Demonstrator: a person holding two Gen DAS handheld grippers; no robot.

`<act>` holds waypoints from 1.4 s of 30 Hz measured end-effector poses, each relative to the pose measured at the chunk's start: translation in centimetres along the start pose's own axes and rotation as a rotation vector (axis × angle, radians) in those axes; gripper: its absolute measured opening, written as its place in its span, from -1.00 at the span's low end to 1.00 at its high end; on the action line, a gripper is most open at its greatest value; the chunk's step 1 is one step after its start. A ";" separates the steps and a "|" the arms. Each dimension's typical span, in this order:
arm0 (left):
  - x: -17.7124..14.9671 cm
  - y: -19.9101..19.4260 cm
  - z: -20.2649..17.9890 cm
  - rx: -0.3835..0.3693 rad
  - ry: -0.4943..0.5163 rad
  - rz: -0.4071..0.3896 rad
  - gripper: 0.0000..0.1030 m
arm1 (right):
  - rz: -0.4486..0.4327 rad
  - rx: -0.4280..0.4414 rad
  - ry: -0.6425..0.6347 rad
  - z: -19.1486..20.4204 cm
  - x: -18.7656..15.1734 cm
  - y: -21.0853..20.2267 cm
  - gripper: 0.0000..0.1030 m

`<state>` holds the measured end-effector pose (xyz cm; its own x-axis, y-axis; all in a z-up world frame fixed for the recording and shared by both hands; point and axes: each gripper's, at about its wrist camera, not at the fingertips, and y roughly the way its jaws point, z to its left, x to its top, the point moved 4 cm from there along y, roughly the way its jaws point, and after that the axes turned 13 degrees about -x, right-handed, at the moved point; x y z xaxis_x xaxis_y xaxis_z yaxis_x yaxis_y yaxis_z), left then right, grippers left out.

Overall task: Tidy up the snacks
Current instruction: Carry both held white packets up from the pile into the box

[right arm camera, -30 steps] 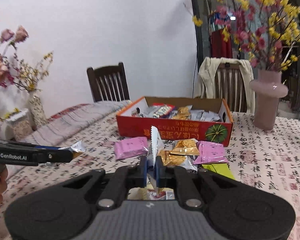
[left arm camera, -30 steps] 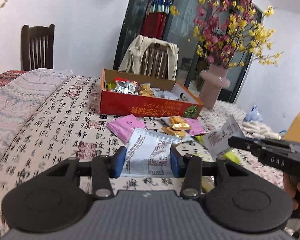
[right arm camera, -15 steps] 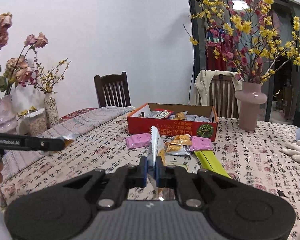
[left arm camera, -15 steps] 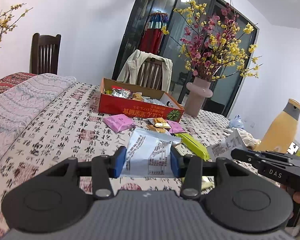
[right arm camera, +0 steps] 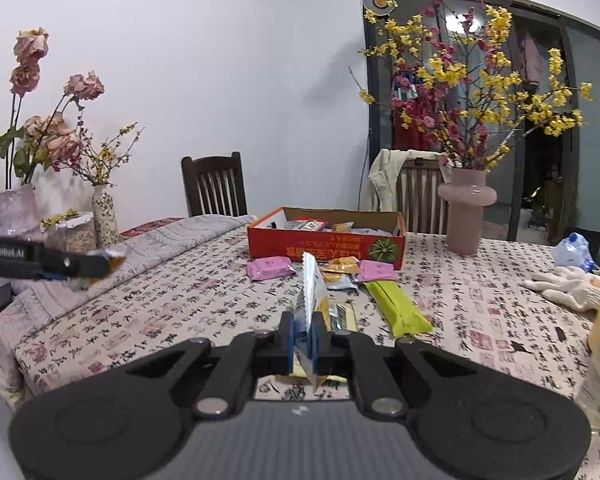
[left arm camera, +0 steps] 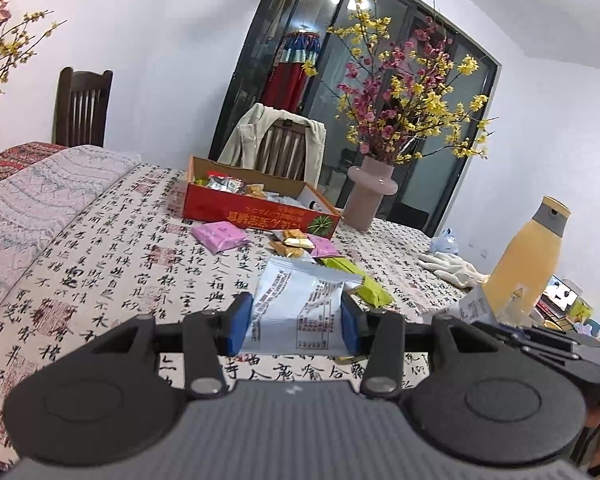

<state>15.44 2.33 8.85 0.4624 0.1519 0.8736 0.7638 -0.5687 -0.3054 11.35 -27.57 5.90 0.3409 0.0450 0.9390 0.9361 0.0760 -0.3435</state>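
Table: the calligraphy-print tablecloth (left arm camera: 112, 248) now spreads far ahead of both claws, which have drawn back from the snack pile since a second ago.
Box: the red snack box (right arm camera: 326, 242), once close in front, sits well beyond the fingertips, so neither packet is yet stowed.
Left claw: the left gripper (left arm camera: 296, 322) stands partly open, pads pressing the sides of a pale blue packet (left arm camera: 300, 304).
Right claw: the right gripper (right arm camera: 305, 338) is pinched tight on a thin blue-and-yellow sachet (right arm camera: 310, 300), held edge-up.
Views: only the left camera shows the orange bottle (left arm camera: 528, 256) whole; only the right shows the dried roses (right arm camera: 48, 120).
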 end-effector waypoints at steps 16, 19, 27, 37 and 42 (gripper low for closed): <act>6.1 10.3 4.6 0.034 0.042 0.057 -0.10 | 0.012 -0.026 -0.065 -1.6 3.4 8.8 -0.86; 8.7 13.3 5.9 0.044 0.067 0.045 -0.10 | 0.002 -0.018 -0.087 -1.8 5.5 12.1 -0.86; 15.6 23.7 10.9 0.102 0.081 0.054 -0.10 | -0.053 0.022 -0.098 -2.3 12.9 22.2 -0.86; 18.4 35.3 18.1 0.190 0.006 0.069 -0.10 | -0.017 0.161 -0.101 1.8 19.0 37.3 -0.86; 16.5 38.6 21.1 0.240 -0.014 0.113 -0.10 | 0.145 0.252 -0.036 5.0 17.2 46.3 -0.86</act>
<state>62.02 -0.02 3.46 0.5559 0.1105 0.8239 0.7909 -0.3753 -0.4833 60.08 -18.34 6.07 0.4624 0.1081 0.8801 0.8250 0.3112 -0.4717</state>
